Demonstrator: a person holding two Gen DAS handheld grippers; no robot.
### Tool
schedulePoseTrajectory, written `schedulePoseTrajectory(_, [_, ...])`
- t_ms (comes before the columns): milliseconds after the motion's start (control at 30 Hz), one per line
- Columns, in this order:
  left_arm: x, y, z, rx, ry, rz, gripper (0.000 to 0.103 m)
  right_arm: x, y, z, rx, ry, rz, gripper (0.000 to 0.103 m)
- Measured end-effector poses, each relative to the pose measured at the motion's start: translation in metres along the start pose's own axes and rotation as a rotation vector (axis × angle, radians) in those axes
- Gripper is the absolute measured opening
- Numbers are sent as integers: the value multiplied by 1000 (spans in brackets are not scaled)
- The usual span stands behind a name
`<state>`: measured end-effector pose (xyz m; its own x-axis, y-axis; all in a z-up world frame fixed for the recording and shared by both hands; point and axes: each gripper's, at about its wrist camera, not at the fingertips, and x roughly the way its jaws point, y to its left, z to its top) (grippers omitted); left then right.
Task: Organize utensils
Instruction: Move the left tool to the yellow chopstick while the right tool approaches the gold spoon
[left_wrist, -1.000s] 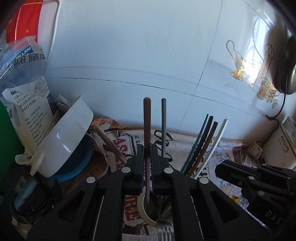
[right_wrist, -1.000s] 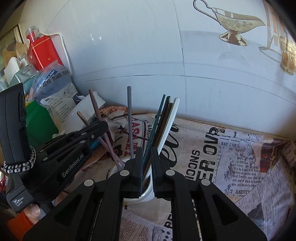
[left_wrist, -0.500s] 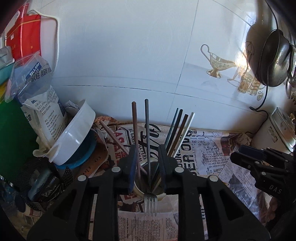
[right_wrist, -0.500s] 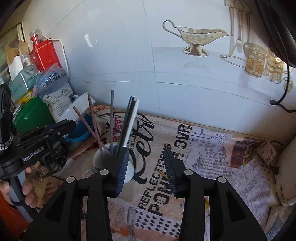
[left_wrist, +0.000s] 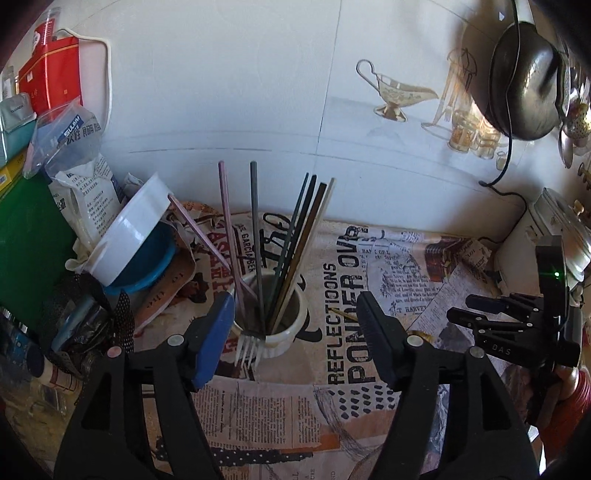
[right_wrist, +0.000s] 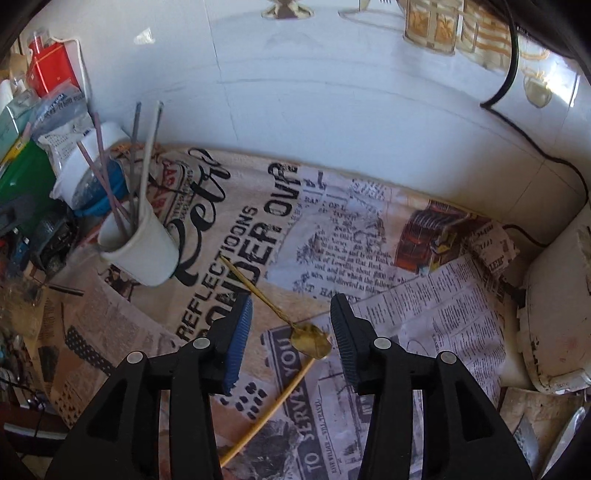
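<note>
Jaws of both the left gripper (left_wrist: 295, 334) and right gripper (right_wrist: 290, 332) are wide apart, holding nothing.
Between the right jaws lies a thin, light, slippery gold spoon (right_wrist: 309, 343); pinch its stiff handle.

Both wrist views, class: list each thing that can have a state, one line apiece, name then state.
Left gripper: open, empty.
Right gripper: open, empty, above the spoon.
White cup: upright, holding chopsticks and a fork.
Chopsticks: standing in the cup, leaning.
Fork: tines hanging over the cup rim.
Gold spoon: lying flat on the newspaper-print cloth.
</note>
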<state>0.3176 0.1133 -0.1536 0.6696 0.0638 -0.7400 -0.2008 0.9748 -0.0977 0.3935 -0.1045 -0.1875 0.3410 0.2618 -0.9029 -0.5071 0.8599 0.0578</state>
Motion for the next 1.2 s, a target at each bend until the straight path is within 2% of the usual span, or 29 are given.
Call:
schedulePoseTrajectory(200, [27,-13,-41,-11,110,32,67,65,-3,-21,-35,166,14,41])
schedulePoseTrajectory(267, [35,-15,-53,-23,150,36,67,80,-1,-24,-57,203,12,40])
schedulePoseTrajectory(367, [48,-16,-69,-49,205,41,67,93,6,-24,-110,204,-1,41])
schedulePoseTrajectory(567, [62,-21,-91,-81,271,35,67,100,12,-19,-193,215,-1,39])
schedulePoseTrajectory(667, [69,-29,-97,-78,293,27,67,100,9,-18,-217,224,-14,28])
schedulePoseTrajectory(700, [71,-32,-98,-78,302,16,67,99,5,-17,-209,228,-15,21])
schedulePoseTrajectory(800, [79,-44,-102,-65,325,-15,67,96,-14,-18,-153,253,13,16])
schedulePoseTrajectory(933, [90,-68,-108,-15,358,-60,67,87,-32,-28,-121,255,-9,12])
schedulePoseTrajectory(1100, [110,-102,-117,89,402,-99,67,69,-54,-49,-60,262,18,9])
schedulePoseTrajectory(1200, [125,-119,-121,150,426,-96,65,59,-64,-63,-18,275,46,6])
